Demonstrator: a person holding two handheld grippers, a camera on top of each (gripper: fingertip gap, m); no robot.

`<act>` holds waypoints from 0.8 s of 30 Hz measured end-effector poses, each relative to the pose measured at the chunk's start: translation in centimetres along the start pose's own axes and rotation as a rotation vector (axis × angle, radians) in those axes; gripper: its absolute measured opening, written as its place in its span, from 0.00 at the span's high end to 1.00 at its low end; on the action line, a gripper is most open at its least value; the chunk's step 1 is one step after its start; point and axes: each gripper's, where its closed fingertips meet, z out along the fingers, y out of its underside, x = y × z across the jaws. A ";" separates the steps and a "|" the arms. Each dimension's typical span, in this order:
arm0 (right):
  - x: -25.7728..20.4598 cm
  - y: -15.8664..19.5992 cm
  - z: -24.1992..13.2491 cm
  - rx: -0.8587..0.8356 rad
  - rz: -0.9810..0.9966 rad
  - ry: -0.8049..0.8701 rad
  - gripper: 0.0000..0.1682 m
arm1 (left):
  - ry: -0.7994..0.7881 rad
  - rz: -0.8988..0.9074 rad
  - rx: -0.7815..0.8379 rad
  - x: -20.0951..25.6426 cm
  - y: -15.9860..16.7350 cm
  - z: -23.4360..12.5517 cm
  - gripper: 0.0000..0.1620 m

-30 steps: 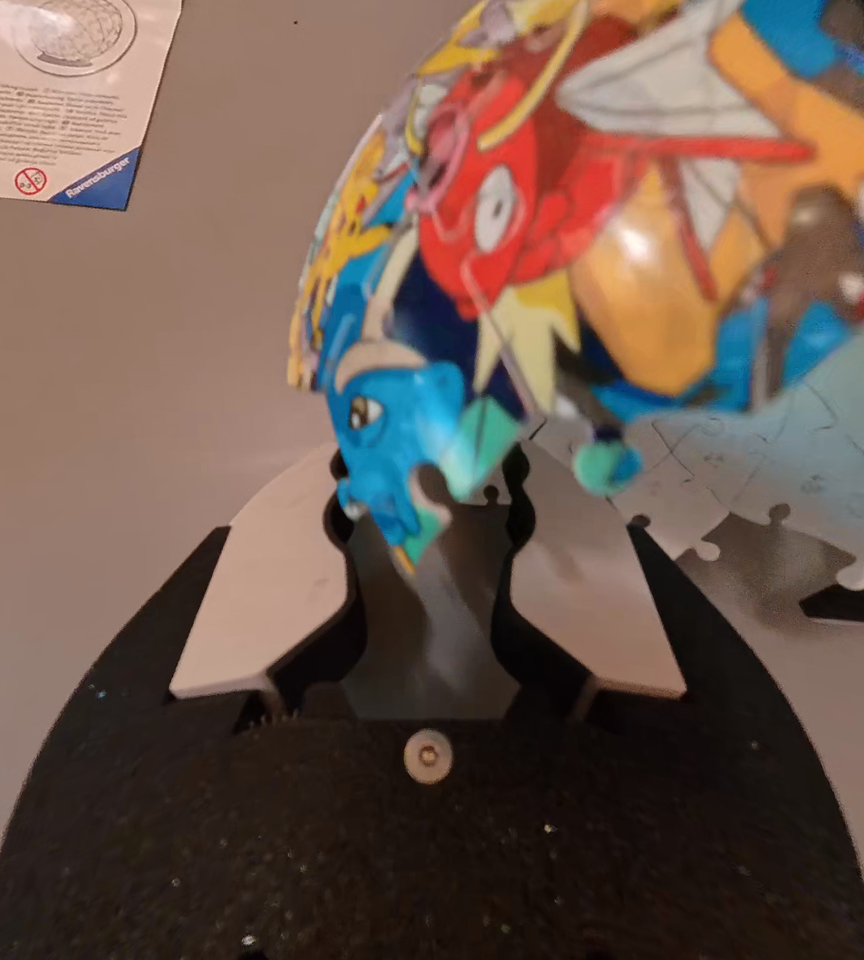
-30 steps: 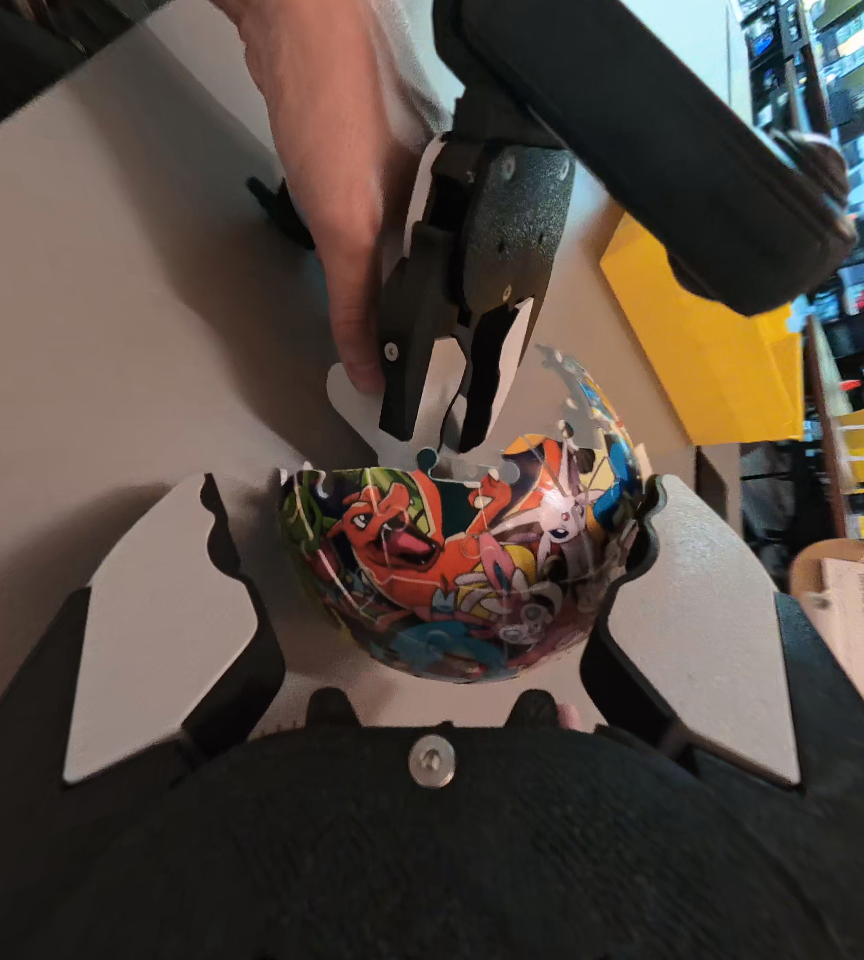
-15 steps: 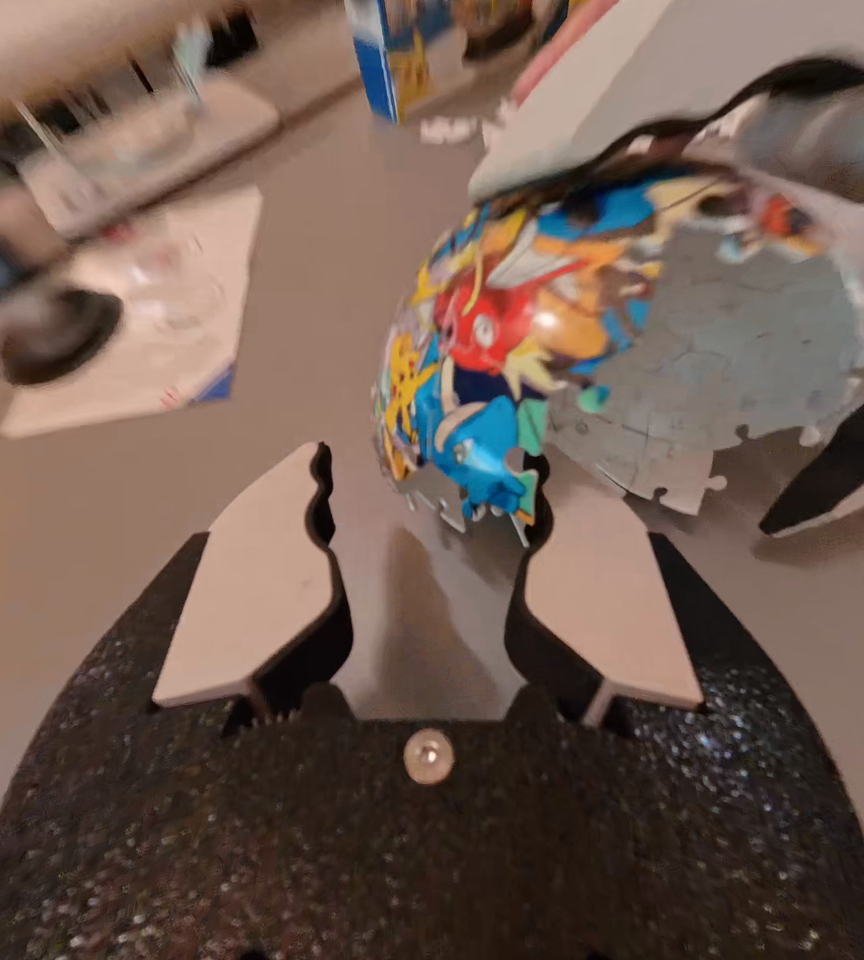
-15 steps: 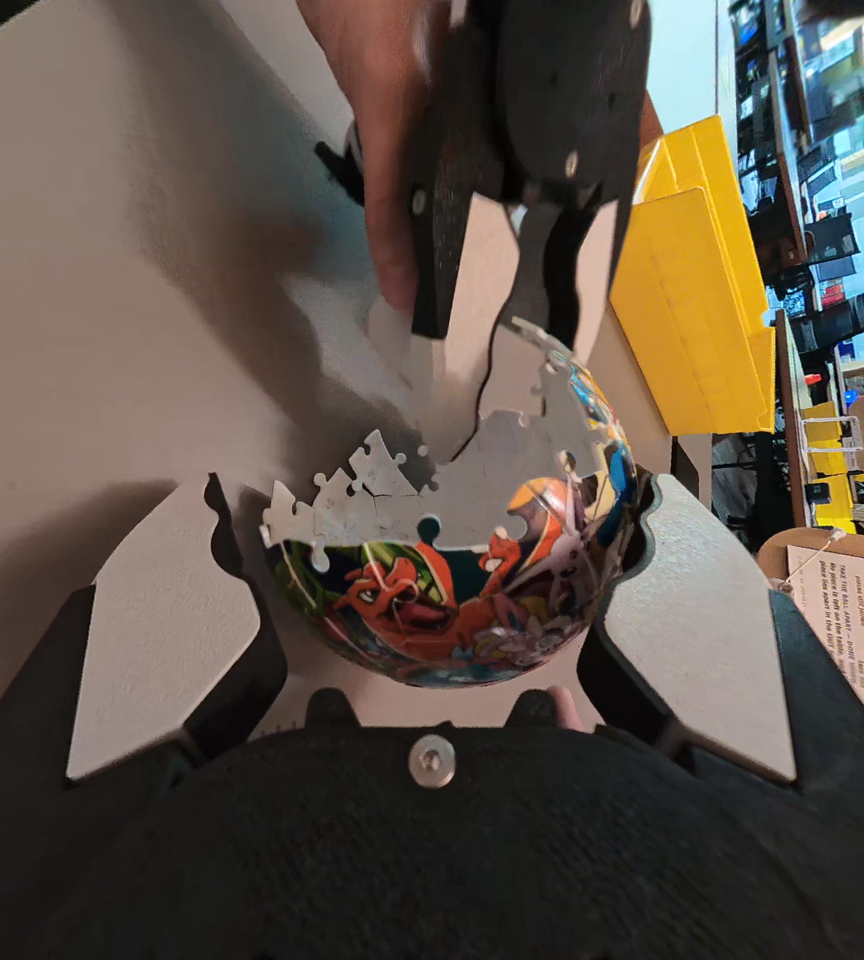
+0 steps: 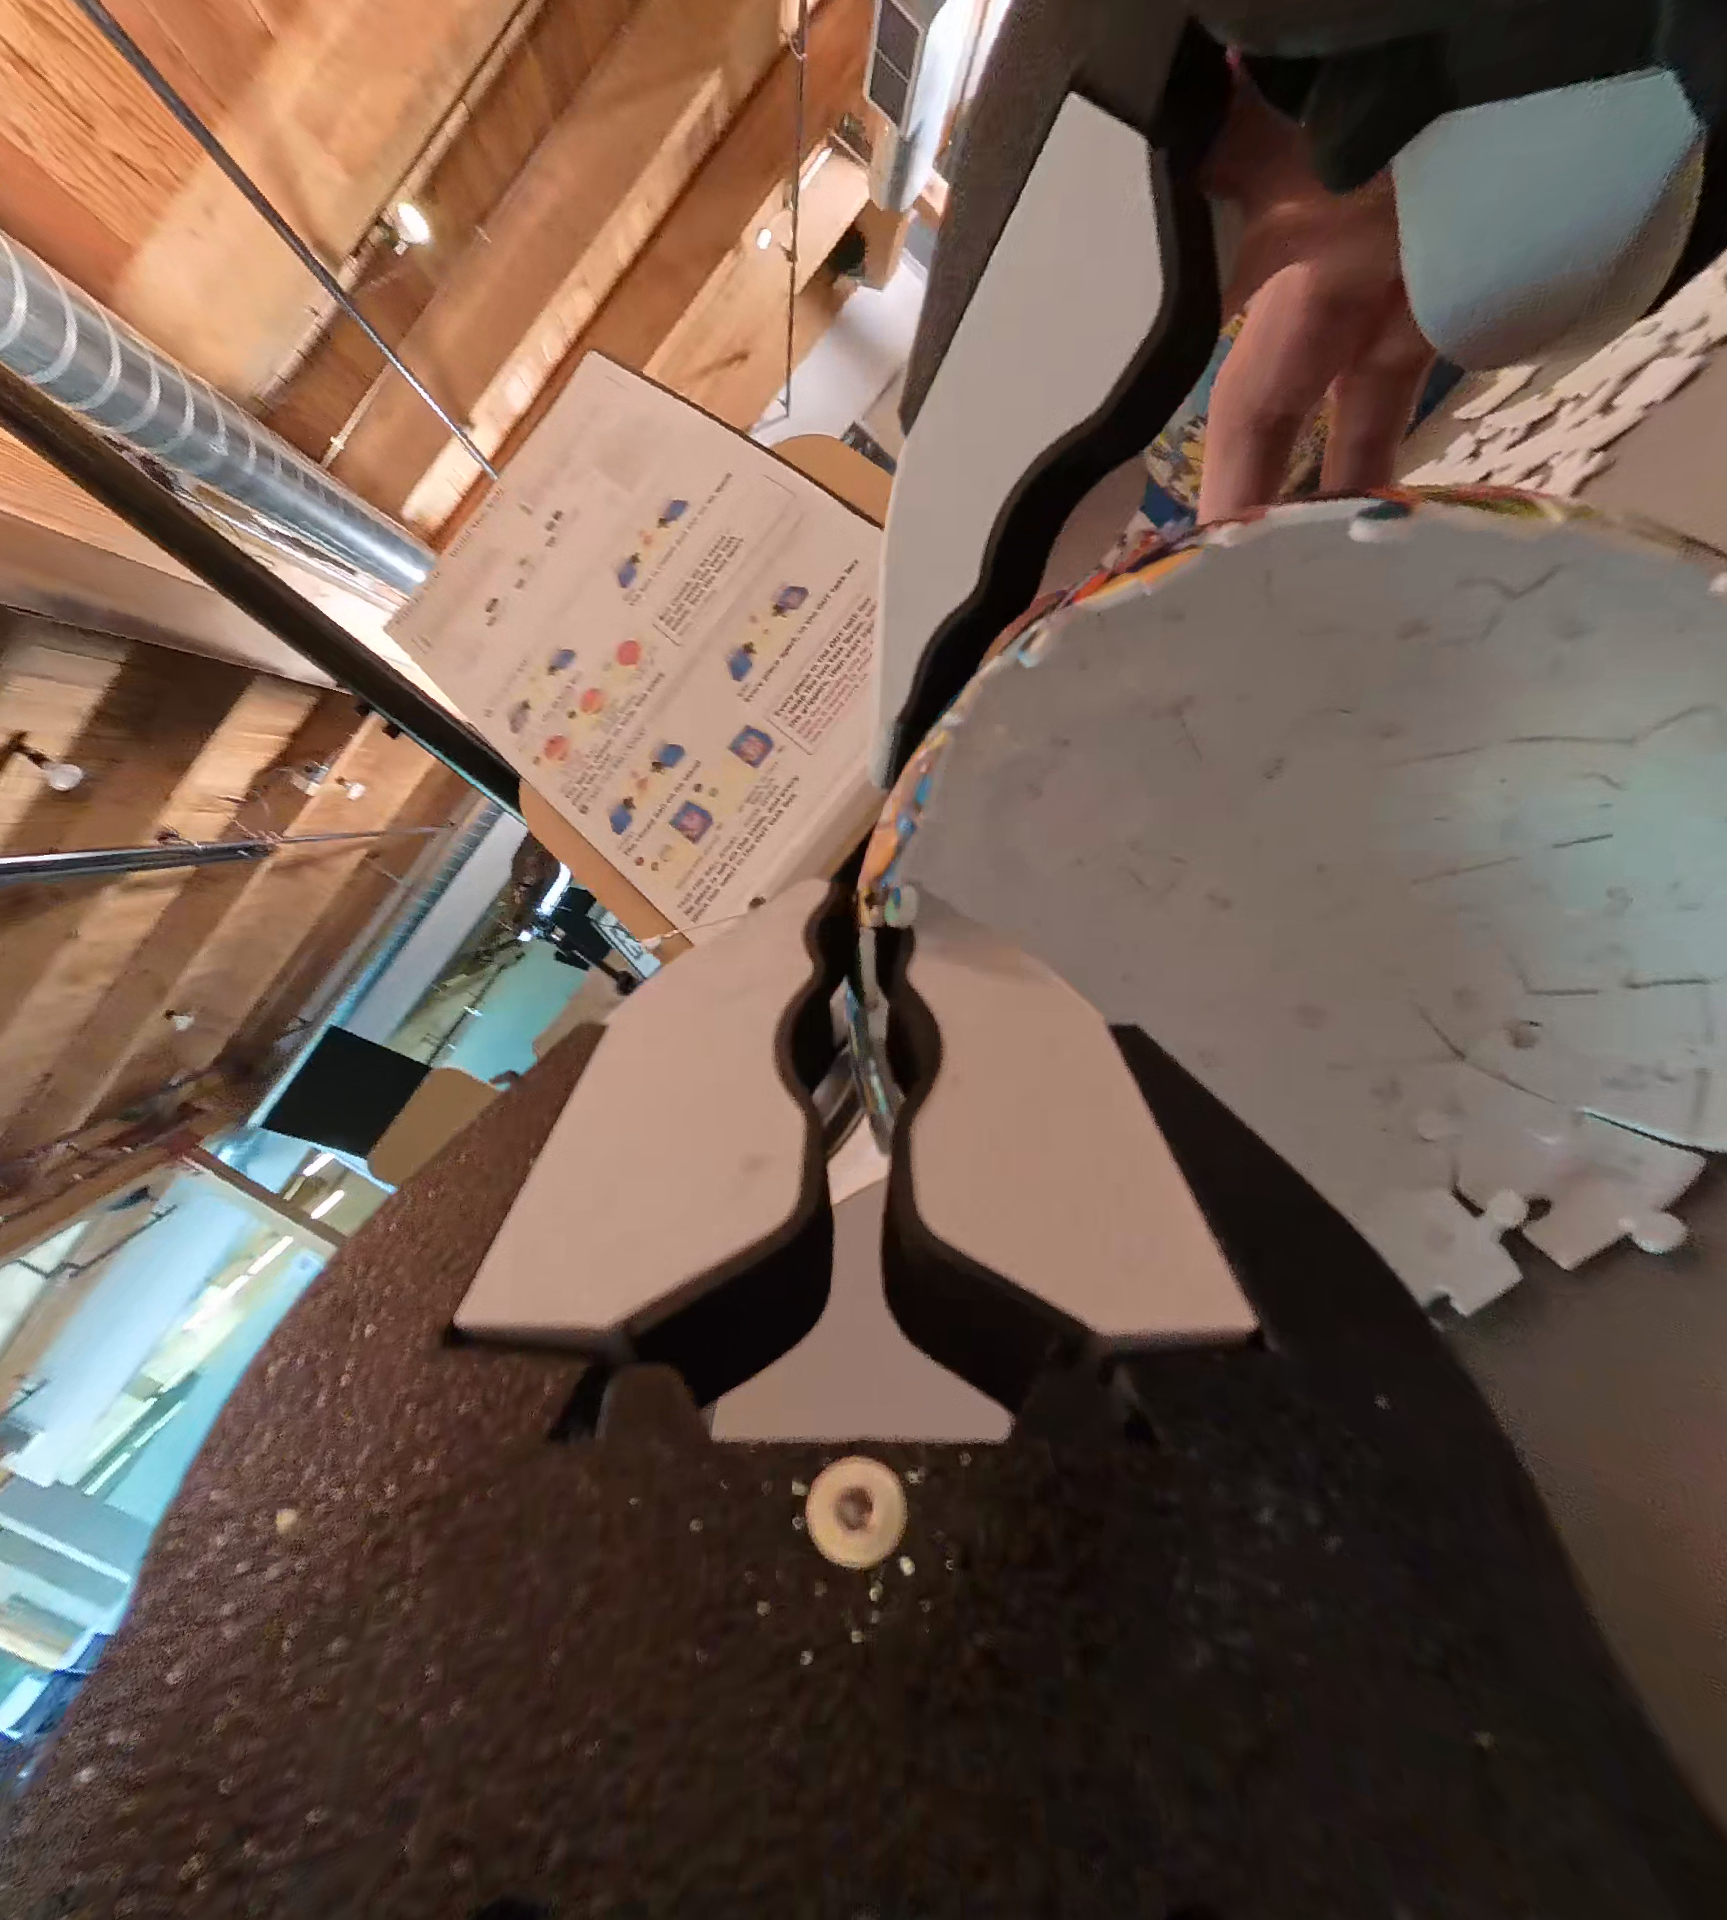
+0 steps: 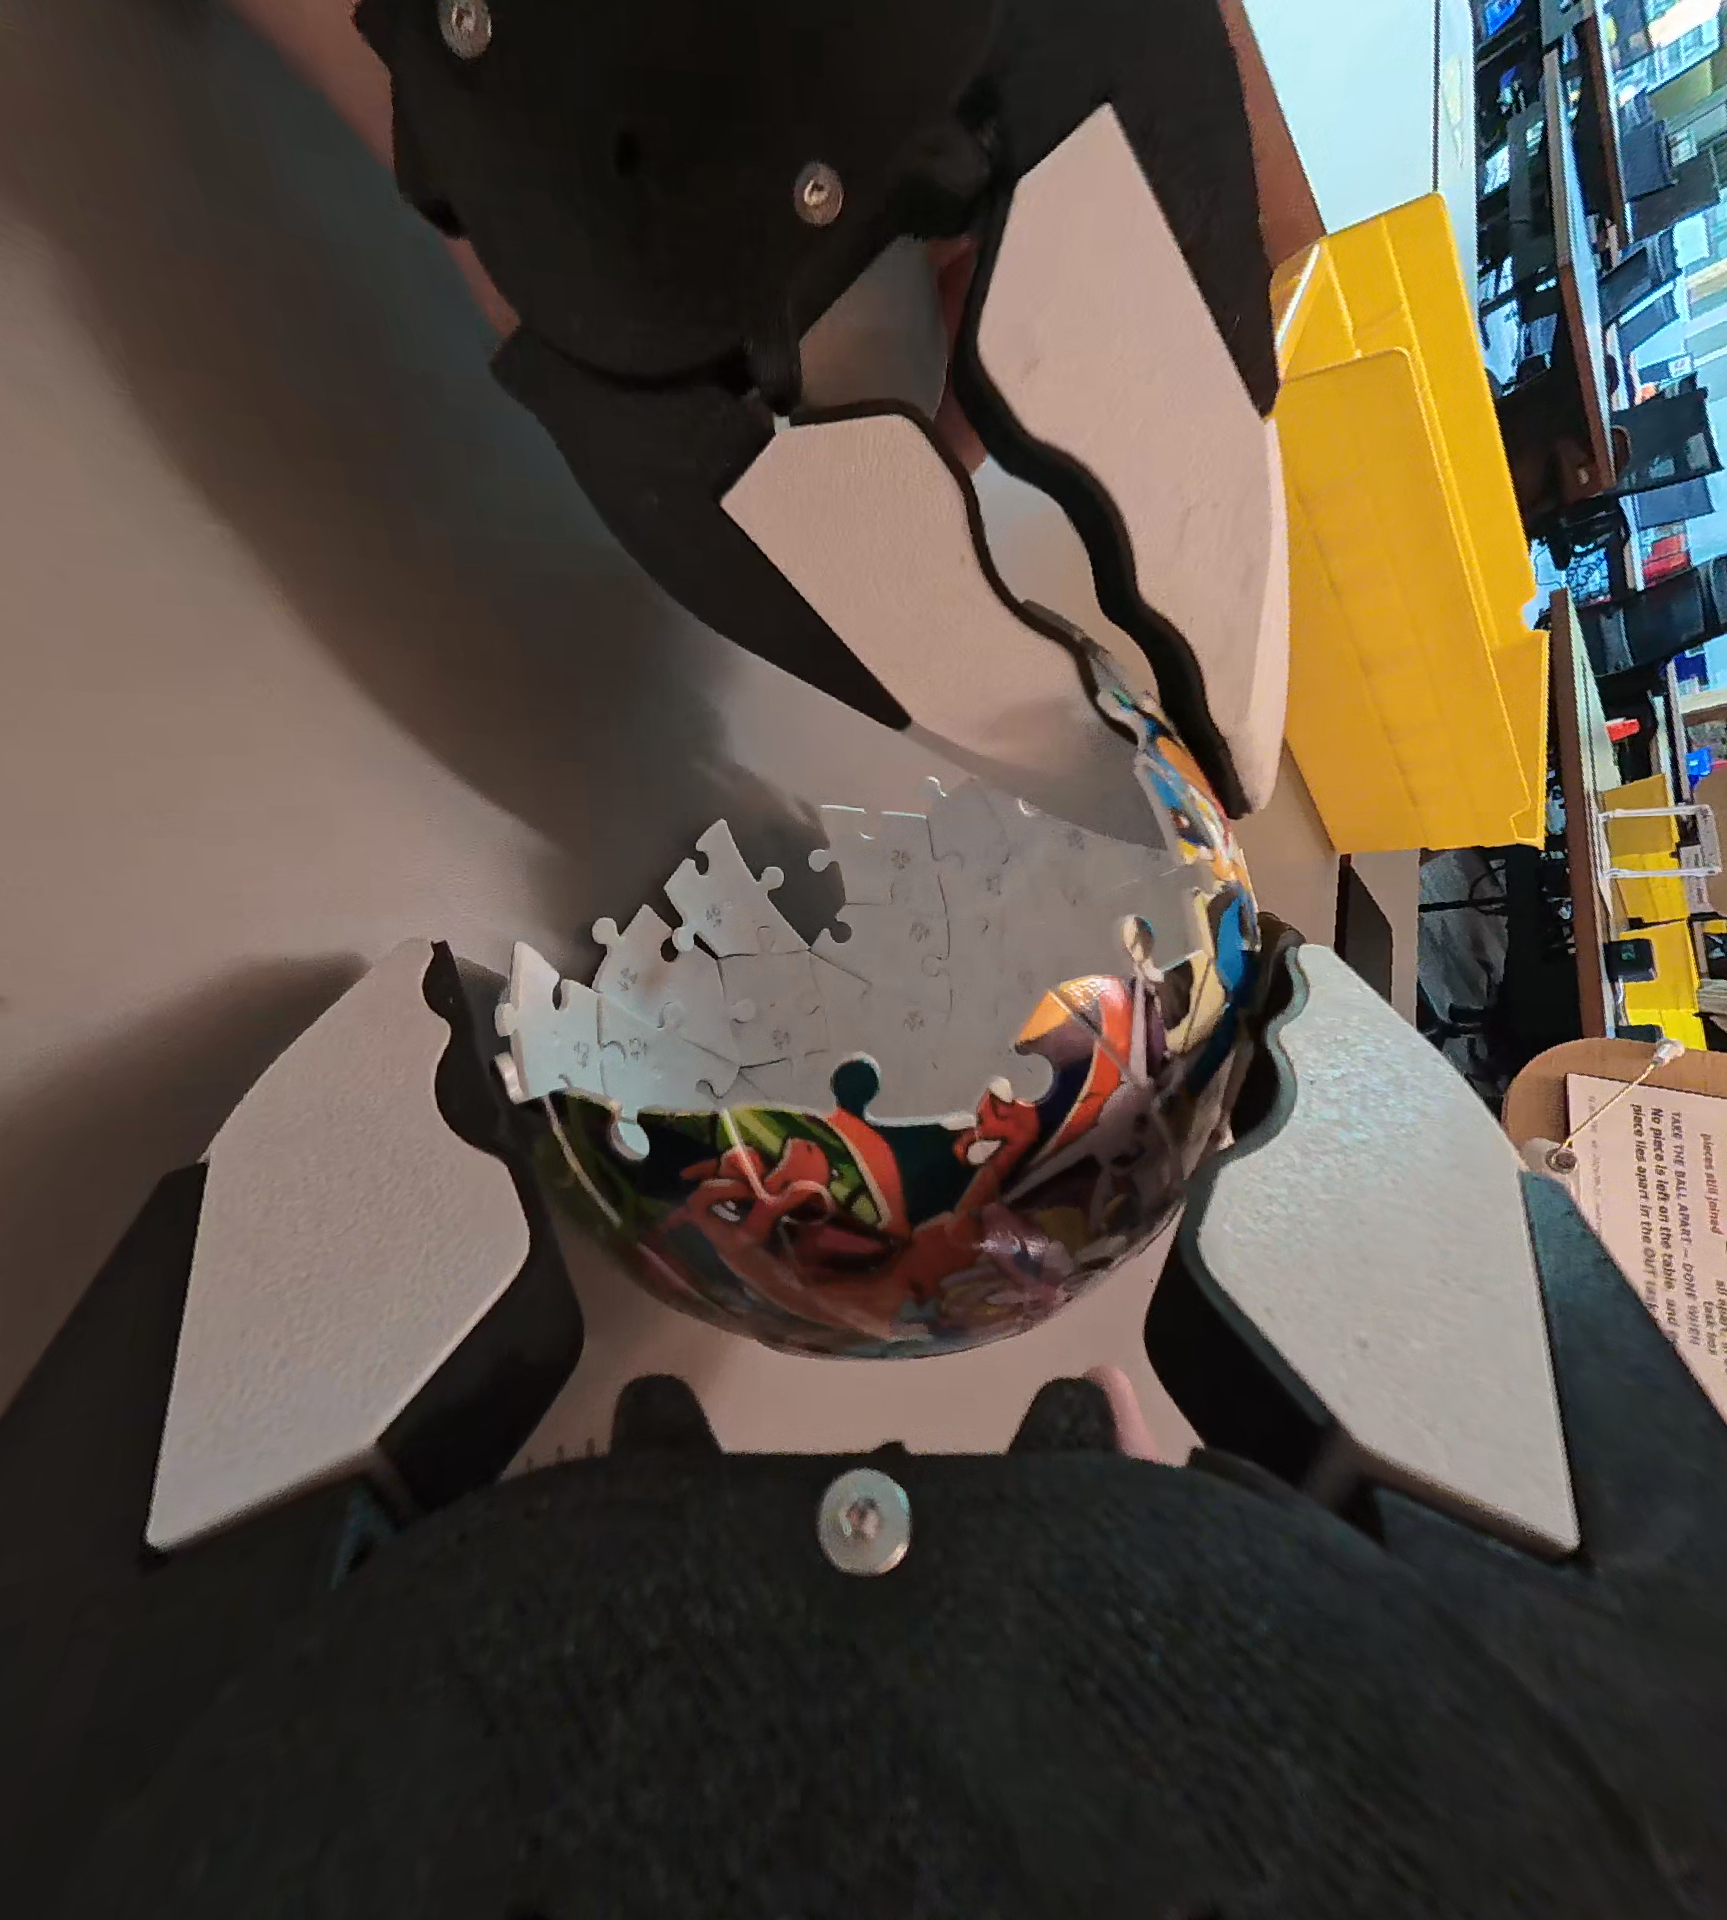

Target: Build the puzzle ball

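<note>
Half-built puzzle ball [image 6: 869,1174] cradled between wide-spread fingers of right gripper [image 6: 864,1049], above the counter [image 6: 163,675]. Left gripper [image 5: 859,997] pinched nearly closed on the shell's rim. Risk: squeezing or twisting the thin edge could pop joined pieces loose.

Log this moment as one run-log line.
left gripper: shut on shell rim | right gripper: cradling shell, fingers at both sides | shell: half built, open side up | table
</note>
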 end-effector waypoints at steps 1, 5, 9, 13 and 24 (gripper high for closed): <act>0.0 0.0 -0.1 0.006 0.008 -0.002 0.18 | -0.002 0.009 0.007 0.0 -0.1 0.1 0.98; 0.0 0.8 -1.2 0.017 0.035 -0.022 0.20 | 0.009 0.016 0.031 0.0 -0.2 0.1 0.98; 1.5 3.5 -2.7 -0.010 0.057 -0.002 0.23 | 0.029 -0.001 0.056 0.0 -0.1 -0.2 0.98; 1.0 4.2 -2.2 -0.058 -0.036 -0.108 0.25 | 0.063 0.009 0.108 0.3 -0.6 -0.1 0.97; 2.4 5.2 -2.4 -0.063 -0.193 -0.217 0.32 | 0.103 -0.006 0.164 0.2 -0.6 0.5 0.98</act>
